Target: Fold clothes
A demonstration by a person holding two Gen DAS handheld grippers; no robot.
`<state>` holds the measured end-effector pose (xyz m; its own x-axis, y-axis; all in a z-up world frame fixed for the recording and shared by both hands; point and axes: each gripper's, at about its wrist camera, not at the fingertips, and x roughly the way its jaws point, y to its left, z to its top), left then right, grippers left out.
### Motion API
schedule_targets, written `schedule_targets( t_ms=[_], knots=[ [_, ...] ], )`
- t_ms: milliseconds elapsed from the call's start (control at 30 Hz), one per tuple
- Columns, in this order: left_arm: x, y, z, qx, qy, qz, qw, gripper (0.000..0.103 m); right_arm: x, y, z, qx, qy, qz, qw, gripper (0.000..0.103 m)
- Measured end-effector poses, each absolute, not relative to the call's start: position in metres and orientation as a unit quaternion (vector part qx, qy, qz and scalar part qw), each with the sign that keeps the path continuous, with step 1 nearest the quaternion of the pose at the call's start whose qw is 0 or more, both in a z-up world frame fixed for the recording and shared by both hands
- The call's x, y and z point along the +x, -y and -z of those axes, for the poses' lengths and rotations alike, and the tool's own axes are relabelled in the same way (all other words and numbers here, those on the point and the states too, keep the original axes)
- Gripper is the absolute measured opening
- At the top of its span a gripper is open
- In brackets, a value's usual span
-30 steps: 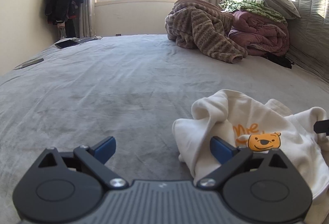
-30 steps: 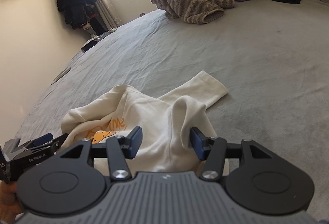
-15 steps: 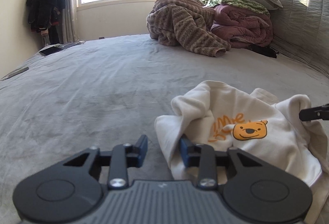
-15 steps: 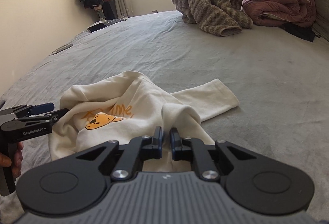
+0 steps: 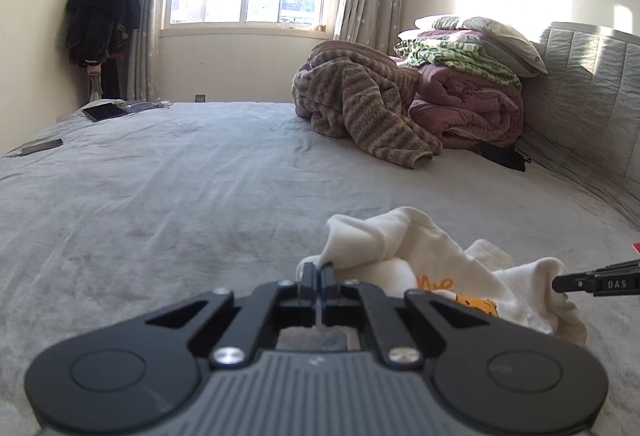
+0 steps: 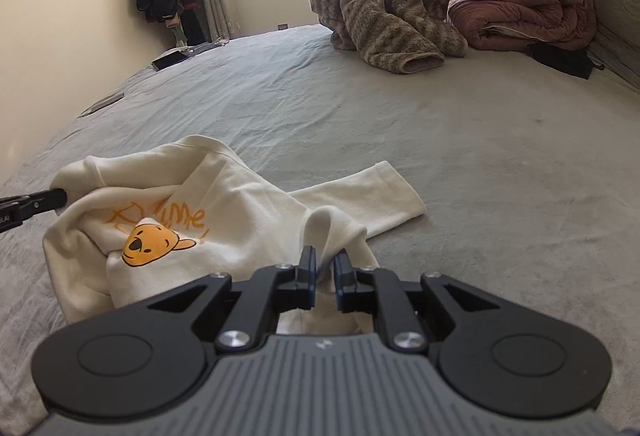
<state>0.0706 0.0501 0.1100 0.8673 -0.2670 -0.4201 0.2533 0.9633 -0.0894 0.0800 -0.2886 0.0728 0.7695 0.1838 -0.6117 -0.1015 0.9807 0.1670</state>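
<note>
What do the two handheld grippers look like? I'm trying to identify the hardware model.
Both match: the left gripper and right gripper have a grey ribbed body, black linkage arms with silver screws, two round black discs, and blue pads on the fingertips. Seen from the side, white lettering marks the black fingers. No cables or sleeves show.

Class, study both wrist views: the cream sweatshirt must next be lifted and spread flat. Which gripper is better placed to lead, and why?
Left, probably. The left gripper is shut on an outer edge of the cream sweatshirt. The right gripper pinches a bunched middle fold, its jaws opening slightly, so its hold looks less useful.
</note>
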Motion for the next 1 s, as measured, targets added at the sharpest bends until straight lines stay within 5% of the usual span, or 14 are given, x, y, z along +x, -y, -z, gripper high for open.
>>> schedule_targets(
  t_ms=[200,333,400,467,533,600,900,967,1000],
  knots=[
    [0.043,-0.084,-0.142,-0.021,-0.154,0.142,0.978,0.0,0.086,0.292,-0.066,0.073,-0.35,-0.083,0.93,0.017],
    [0.058,-0.102,-0.13,-0.039,-0.199,0.164,0.965,0.001,0.089,0.294,-0.061,0.063,-0.354,-0.066,0.931,0.057],
    [0.074,-0.1,-0.109,-0.048,-0.253,0.157,0.953,0.002,0.09,0.295,-0.059,0.06,-0.355,-0.059,0.931,0.057],
    [0.08,-0.091,-0.099,-0.041,-0.27,0.164,0.948,0.011,0.091,0.296,-0.057,0.06,-0.357,-0.054,0.931,0.057],
    [0.084,-0.083,-0.096,-0.051,-0.271,0.176,0.945,0.053,0.091,0.296,-0.056,0.059,-0.358,-0.054,0.93,0.057],
    [0.085,-0.074,-0.092,-0.059,-0.274,0.193,0.94,0.073,0.092,0.296,-0.054,0.057,-0.359,-0.054,0.93,0.058],
    [0.102,-0.046,-0.057,-0.045,-0.299,0.173,0.937,0.073,0.096,0.294,-0.043,0.053,-0.372,-0.042,0.926,0.06],
    [0.105,-0.047,-0.054,-0.058,-0.296,0.171,0.938,0.067,0.098,0.294,-0.04,0.055,-0.375,-0.039,0.924,0.06],
    [0.108,-0.05,-0.053,-0.068,-0.301,0.174,0.935,0.048,0.099,0.294,-0.039,0.055,-0.375,-0.037,0.925,0.06]
  ],
)
